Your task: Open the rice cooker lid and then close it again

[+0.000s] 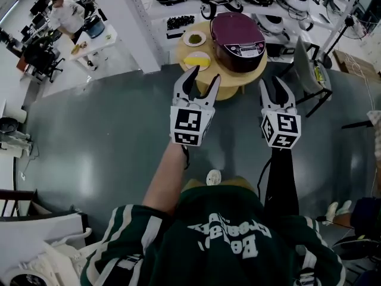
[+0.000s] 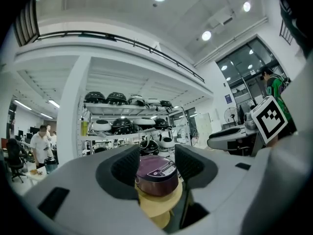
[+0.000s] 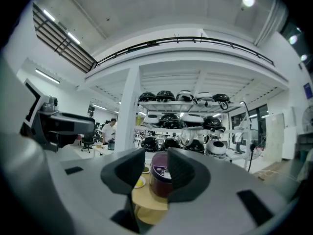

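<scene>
A wide grey floor [image 1: 107,136] lies between the person and the round wooden table [image 1: 237,81], so the task is only at its approach: nothing has been touched yet. The dark purple rice cooker [image 1: 238,40] sits on the far right part of that table with its lid [image 1: 233,30] down and its control panel facing the person. By my reading, the next move calls for closing the gap to the table and bringing one claw to the lid's release near the front edge. The other claw would stay free to steady the body if it slides. The left claw [image 1: 203,76] points level at the table with its jaws partly apart and nothing between them but air. The cooker only shows far off through the gap. The right claw [image 1: 275,85] is likewise partly open and empty, well short of the table. Two small plates [image 1: 194,39] rest just left of the cooker.
</scene>
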`<state>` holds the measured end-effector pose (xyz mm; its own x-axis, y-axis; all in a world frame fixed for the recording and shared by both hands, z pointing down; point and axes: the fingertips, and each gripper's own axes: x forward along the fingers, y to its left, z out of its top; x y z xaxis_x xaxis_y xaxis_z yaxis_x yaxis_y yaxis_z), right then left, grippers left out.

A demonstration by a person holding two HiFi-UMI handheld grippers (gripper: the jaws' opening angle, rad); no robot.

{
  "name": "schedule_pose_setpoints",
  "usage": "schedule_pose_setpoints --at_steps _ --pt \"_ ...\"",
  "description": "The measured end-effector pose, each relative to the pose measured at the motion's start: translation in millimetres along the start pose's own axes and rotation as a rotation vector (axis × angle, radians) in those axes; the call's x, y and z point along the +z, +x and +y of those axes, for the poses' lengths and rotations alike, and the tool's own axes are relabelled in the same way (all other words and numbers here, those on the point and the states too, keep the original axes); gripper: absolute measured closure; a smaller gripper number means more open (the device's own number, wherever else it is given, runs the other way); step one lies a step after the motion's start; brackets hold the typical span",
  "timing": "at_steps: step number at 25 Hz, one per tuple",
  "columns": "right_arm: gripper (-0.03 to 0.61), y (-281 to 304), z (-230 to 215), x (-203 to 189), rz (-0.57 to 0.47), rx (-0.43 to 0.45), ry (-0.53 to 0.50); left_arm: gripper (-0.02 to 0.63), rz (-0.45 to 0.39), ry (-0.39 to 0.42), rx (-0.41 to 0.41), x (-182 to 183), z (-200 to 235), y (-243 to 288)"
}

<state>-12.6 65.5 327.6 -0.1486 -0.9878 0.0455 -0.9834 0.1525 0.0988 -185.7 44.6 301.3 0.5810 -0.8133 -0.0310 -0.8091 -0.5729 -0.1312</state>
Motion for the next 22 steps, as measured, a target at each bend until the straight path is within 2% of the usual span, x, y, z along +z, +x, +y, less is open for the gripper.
schedule_pose_setpoints --at_steps 11,22 --pt "0.426 64 -48 -10 0.006 -0.014 0.003 0.4 0.001 -0.014 -0.055 -15 3 91" --pt "0.425 207 -131 -18 -0.011 0.058 -0.001 0.4 0.028 -0.023 -0.01 -36 29 242"
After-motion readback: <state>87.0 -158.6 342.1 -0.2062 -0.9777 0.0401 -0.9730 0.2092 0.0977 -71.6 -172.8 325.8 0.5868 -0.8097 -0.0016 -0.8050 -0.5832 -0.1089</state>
